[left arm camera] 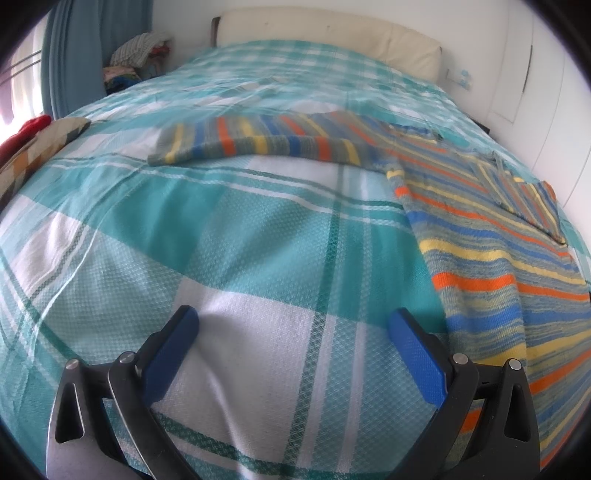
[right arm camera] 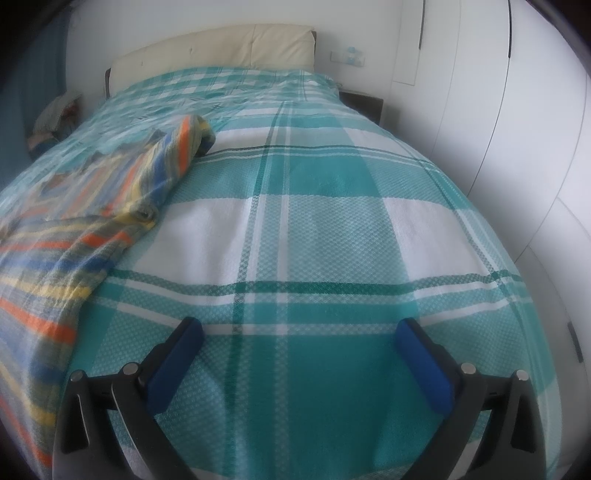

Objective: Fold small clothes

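A striped knit sweater (left arm camera: 491, 236), in blue, orange, yellow and grey, lies flat on the bed at the right of the left wrist view, one sleeve (left arm camera: 258, 142) stretched out to the left. In the right wrist view the sweater (right arm camera: 55, 251) lies at the left, its other sleeve (right arm camera: 177, 147) reaching up and right. My left gripper (left arm camera: 293, 325) is open and empty over the bedspread, just left of the sweater's body. My right gripper (right arm camera: 299, 334) is open and empty over the bedspread, to the right of the sweater.
The bed has a teal and white plaid bedspread (left arm camera: 240, 240) and a cream headboard (left arm camera: 332, 33). A pile of clothes (left arm camera: 140, 55) sits beside the far left corner by a blue curtain (left arm camera: 74, 55). More fabric (left arm camera: 33, 144) lies at the left edge. White wardrobe doors (right arm camera: 517, 129) stand at the right.
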The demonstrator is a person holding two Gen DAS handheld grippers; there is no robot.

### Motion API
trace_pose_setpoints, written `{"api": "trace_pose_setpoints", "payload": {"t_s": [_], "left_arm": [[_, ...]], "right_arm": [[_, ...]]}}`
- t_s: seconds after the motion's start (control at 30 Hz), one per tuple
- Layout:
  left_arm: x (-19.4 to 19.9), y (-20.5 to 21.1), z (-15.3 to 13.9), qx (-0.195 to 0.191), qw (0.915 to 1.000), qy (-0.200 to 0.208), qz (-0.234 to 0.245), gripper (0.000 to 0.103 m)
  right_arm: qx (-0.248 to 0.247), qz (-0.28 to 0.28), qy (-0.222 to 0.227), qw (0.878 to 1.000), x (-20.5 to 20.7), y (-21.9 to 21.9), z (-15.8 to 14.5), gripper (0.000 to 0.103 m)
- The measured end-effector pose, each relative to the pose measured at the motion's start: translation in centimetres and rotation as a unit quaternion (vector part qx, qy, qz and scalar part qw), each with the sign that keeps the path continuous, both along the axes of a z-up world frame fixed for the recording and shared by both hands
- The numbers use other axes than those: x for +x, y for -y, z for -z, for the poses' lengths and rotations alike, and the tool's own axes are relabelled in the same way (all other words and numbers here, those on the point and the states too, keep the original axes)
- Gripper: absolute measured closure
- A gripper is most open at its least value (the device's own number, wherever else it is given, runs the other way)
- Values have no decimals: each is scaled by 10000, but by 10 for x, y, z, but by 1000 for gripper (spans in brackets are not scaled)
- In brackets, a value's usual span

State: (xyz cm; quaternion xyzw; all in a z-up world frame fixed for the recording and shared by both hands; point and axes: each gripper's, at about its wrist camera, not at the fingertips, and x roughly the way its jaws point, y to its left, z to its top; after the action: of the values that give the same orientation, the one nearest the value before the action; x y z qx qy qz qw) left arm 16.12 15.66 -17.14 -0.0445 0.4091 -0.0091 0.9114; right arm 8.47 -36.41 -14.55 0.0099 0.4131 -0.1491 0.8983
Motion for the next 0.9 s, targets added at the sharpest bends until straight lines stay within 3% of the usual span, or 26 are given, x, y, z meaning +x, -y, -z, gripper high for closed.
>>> {"api": "trace_pose_setpoints", "payload": {"t_s": [0.47, 0.57, 0.73, 0.9], "left_arm": [[0, 0, 0, 8, 10000, -6, -5, 0], [1, -1, -4, -25, 9999, -166, -2, 1], [12, -28, -32, -733, 9955, -467, 376, 1], [69, -108, -64, -1196, 9904, -532, -438, 1]], "right_arm": [[5, -4, 0, 10000, 0, 0, 0, 1], [19, -9, 4, 10000, 0, 1, 0, 1], [52, -12, 29, 10000, -1, 0, -1, 0], [17, -2, 38, 10000, -1, -2, 0, 0]]}}
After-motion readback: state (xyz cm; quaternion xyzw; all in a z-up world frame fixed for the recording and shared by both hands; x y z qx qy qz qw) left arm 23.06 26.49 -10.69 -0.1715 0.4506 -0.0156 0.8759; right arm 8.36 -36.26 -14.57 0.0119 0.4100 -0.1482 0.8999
